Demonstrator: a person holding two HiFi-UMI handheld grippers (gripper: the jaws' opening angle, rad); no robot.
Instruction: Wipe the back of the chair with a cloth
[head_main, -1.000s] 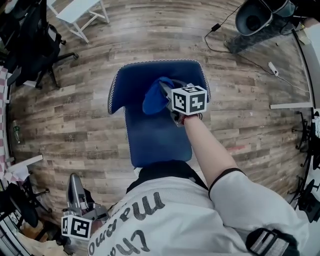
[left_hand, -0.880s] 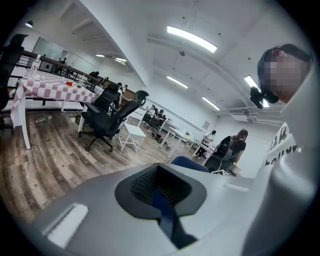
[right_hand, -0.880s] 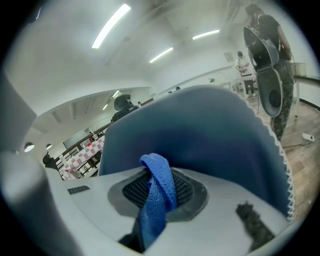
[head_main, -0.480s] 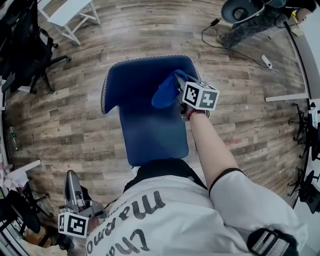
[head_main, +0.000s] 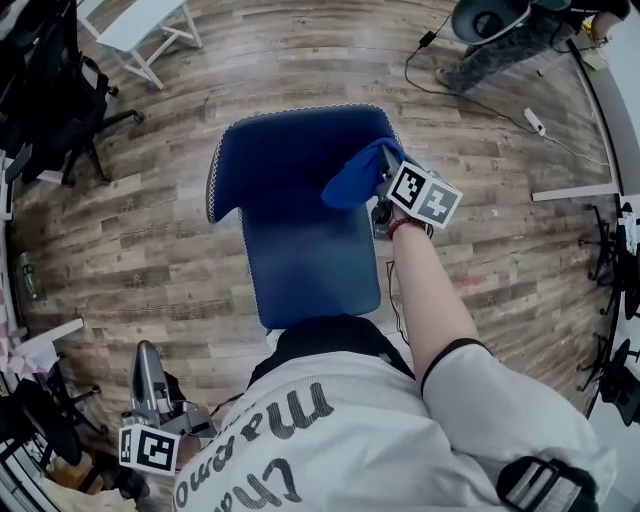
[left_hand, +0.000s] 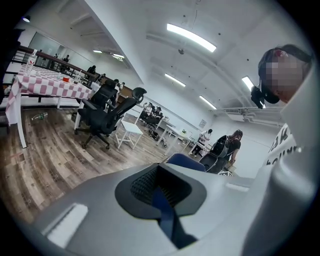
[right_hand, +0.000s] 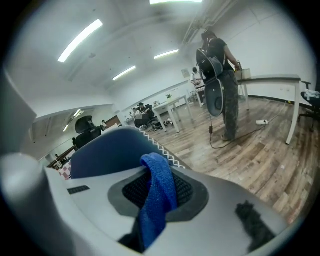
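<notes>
The blue chair (head_main: 300, 215) stands just in front of me, its back (head_main: 290, 140) at the far side with white stitching along the rim. My right gripper (head_main: 385, 175) is shut on a blue cloth (head_main: 355, 178) and holds it against the right end of the chair's back. In the right gripper view the cloth (right_hand: 157, 195) hangs folded between the jaws, with the chair's back (right_hand: 107, 150) right behind it. My left gripper (head_main: 150, 385) hangs low at my left side, away from the chair, shut with nothing in it (left_hand: 162, 192).
Black office chairs (head_main: 70, 80) and a white table (head_main: 150, 25) stand at the far left. A person (head_main: 500, 30) stands at the far right, and a cable (head_main: 440, 75) and a power strip (head_main: 533, 122) lie on the wooden floor there.
My right gripper has carried the cloth to the right along the chair's back, from its middle to its right end. The left gripper has stayed in place.
</notes>
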